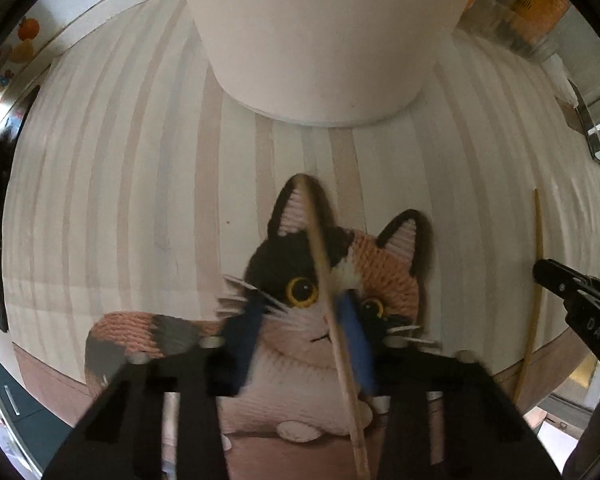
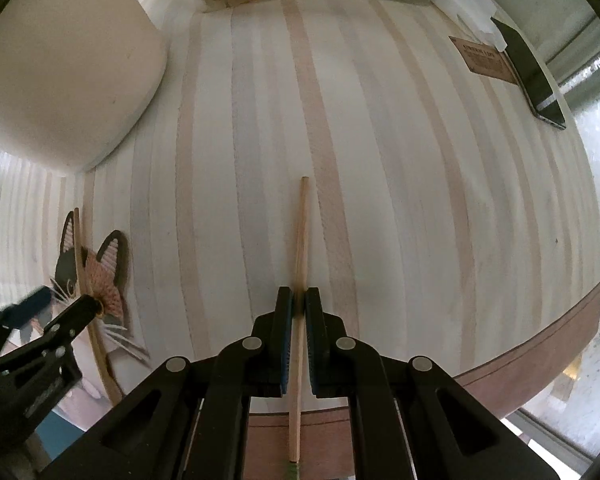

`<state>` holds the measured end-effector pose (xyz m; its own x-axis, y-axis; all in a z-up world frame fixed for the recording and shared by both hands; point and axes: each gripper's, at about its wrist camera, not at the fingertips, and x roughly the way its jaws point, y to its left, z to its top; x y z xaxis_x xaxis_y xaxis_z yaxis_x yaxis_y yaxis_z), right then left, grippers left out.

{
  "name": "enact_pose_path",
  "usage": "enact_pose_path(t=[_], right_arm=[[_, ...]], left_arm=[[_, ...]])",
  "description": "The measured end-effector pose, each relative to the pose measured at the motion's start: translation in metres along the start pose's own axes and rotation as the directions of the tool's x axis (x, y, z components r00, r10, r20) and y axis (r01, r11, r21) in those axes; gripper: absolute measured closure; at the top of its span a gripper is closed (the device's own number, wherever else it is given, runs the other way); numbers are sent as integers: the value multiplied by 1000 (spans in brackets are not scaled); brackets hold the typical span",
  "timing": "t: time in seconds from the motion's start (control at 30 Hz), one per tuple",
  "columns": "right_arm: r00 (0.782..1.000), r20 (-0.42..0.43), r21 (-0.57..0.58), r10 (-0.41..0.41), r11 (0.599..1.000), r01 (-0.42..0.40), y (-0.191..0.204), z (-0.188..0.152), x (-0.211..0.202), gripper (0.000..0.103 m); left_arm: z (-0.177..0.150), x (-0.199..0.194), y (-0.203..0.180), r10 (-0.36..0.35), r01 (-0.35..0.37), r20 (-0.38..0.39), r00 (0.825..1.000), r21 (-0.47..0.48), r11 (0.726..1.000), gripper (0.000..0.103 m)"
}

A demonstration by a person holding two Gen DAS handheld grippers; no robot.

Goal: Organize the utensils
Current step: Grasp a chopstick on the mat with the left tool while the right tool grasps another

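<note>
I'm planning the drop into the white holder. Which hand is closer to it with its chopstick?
Probably the left. The left gripper has a chopstick between its fingers, over the cat mat, with the white holder straight ahead. For the right gripper it sits off to the side.

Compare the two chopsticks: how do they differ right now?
The left gripper's chopstick lies across the cat-shaped mat; the right gripper's chopstick is over bare striped tabletop. The left gripper shows blurred around its stick, so pad contact is unclear; the right gripper is clamped firmly on its stick. Shared: both are thin, pale wooden sticks pointing away from the cameras.
</note>
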<state>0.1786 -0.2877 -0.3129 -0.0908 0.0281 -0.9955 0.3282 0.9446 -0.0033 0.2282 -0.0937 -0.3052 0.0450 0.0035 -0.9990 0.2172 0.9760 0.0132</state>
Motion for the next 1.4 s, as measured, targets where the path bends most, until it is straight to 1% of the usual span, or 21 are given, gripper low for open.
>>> enact_pose_path(t=[0.03,0.13,0.17,0.2,0.27,0.37,0.47,0.57,0.63,0.67,0.77,0.97,1.03,1.07,1.13,1.17,1.27,1.4], right_arm=[[1000,0,2,-1,1000,1,-3,-2,0,96],[1000,-4,-1,-23,1000,23,-3,1,-3,96],[999,-6,-7,-32,999,32,12,11,-3,96],[999,-7,-16,-35,999,35,14,11,-3,96],[1000,-12,-29,-28,999,28,37,18,1,96],[1000,-16,-61,-10,998,9,55,17,1,96],[1000,-18,-86,10,996,-11,71,16,1,96],[1000,-18,-110,0,994,-2,83,14,1,96],[999,-39,-128,-15,992,10,88,14,2,95],[998,-55,-133,-18,991,11,90,14,3,94],[996,-87,-148,-14,989,1,100,11,6,83],[997,-62,-158,-41,987,31,116,-1,5,79],[998,-53,-156,-42,987,34,120,1,8,80],[998,-45,-156,-42,987,35,121,-1,7,81],[999,-31,-152,-44,988,39,126,-3,5,90],[999,-24,-148,-45,988,41,123,-3,3,96],[1000,-22,-112,-19,994,16,116,-6,-2,96],[1000,24,-107,-1,994,3,106,-4,-17,96]], left_arm=[[1,0,1,3,-3,-1,1000,4,1000,96],[2,-1,10,20,-20,-2,1000,2,1000,97],[2,-1,14,30,-30,1,1000,1,1000,98],[2,-1,18,36,-36,4,999,1,999,98],[1,-2,31,43,-43,7,999,0,999,99],[0,-3,44,41,-41,7,999,-10,999,99],[2,-4,46,39,-38,9,999,-15,999,99],[-1,-6,45,36,-36,8,999,-27,999,98],[0,-6,48,26,-26,5,1000,-39,999,98],[-2,-6,55,23,-23,4,1000,-41,999,98],[-2,-6,61,19,-19,2,1000,-48,999,98],[0,-6,59,27,-27,1,1000,-43,999,98],[1,-7,60,28,-28,1,1000,-45,999,98],[2,-7,52,33,-33,1,999,-46,998,98],[2,-7,49,40,-40,5,999,-44,998,99],[2,-6,47,56,-55,11,998,-45,997,99],[0,-14,49,79,-76,45,996,-62,995,99],[0,-35,55,100,-91,104,990,-88,992,99]])
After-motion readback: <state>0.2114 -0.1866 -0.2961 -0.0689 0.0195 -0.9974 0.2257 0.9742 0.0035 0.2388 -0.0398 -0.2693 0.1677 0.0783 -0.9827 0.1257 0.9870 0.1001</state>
